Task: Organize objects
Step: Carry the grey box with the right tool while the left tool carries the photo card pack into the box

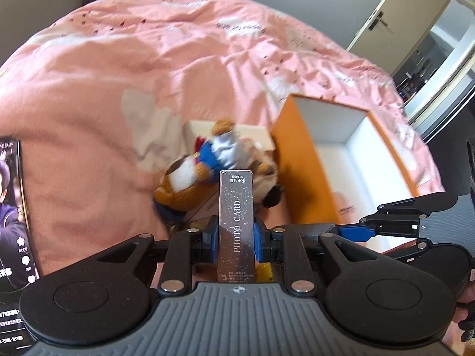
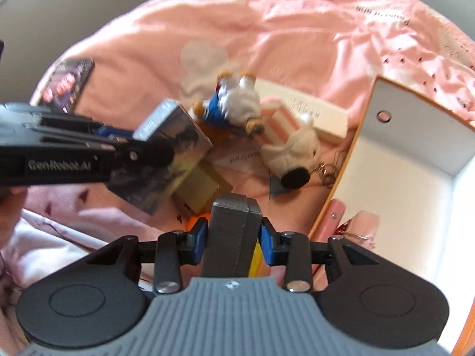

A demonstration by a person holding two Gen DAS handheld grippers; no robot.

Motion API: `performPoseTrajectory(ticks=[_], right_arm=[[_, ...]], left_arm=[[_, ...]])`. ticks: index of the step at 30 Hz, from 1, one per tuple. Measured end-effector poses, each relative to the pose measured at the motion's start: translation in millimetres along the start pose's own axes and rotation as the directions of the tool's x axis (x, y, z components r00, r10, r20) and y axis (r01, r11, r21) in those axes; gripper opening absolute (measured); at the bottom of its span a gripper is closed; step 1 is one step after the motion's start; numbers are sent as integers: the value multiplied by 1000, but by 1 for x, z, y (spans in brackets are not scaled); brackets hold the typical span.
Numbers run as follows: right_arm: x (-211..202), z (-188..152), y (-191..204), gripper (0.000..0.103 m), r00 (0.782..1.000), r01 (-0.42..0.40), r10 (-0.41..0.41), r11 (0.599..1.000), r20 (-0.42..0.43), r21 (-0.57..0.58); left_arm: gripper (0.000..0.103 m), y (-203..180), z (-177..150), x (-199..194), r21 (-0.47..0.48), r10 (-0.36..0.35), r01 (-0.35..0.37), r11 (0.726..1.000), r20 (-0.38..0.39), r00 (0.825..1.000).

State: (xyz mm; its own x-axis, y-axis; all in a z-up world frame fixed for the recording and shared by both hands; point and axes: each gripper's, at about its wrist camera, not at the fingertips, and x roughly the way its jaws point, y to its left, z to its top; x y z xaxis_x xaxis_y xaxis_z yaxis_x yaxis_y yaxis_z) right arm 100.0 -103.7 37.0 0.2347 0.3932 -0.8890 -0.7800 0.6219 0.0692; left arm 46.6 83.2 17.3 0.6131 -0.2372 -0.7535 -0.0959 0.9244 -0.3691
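Nearest, the left tongs [image 1: 236, 238] are gripping a tall, dark, speckled "PHOTO CARD" box [image 1: 236, 222] across its narrow faces, most of its length standing above the blue pads. The right tongs [image 2: 232, 234] are clamping a plain grey rectangular box [image 2: 230, 237] in the same upright way. Both are hanging over the pink patterned bedspread [image 1: 104, 89], just short of a heap of small things.

In that heap a brown plush toy in blue and white [image 2: 234, 103] is lying beside a white plush figure with a pink-striped part [image 2: 289, 145], a gold-coloured carton [image 2: 202, 190] and a long cream flat box [image 2: 320, 115].

Beyond and to the right, the open orange box with a white interior [image 1: 299, 163] is waiting almost empty; a pink item is lying near its close wall.

Risks, as judged from here: each held box is top-heavy in its grip and may be pivoting or slipping if swung quickly. The two tongs are working close together and may be colliding. A box lowered low could be catching the orange rim or knocking the plush toys.
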Motion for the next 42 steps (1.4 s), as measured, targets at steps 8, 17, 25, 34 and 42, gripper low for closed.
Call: performPoseTrajectory(ticks=[8,17,25,34,42], right_arm=[[-69,0,-34,38,981,82,-97,992,165,97],[-97,-23,-89,38,963,190,-224,958,148,213],[-83,-46,-127,38,973,207,-228,935,40,289],[-64,-52,-147,38,977,211,-208,933,-42,291],[-34,-41,-167,37,981,170,-128,932,-148,320]], left_arm=[[25,-43,24,-11,12,-129,128,992,83,988],[25,-93,39,21,37,-274,273,961,31,961],[25,-116,41,76,-42,-377,374,926,-111,920],[25,-127,25,130,-128,-360,338,932,-250,899],[25,-137,16,159,-142,-255,217,966,-367,895]])
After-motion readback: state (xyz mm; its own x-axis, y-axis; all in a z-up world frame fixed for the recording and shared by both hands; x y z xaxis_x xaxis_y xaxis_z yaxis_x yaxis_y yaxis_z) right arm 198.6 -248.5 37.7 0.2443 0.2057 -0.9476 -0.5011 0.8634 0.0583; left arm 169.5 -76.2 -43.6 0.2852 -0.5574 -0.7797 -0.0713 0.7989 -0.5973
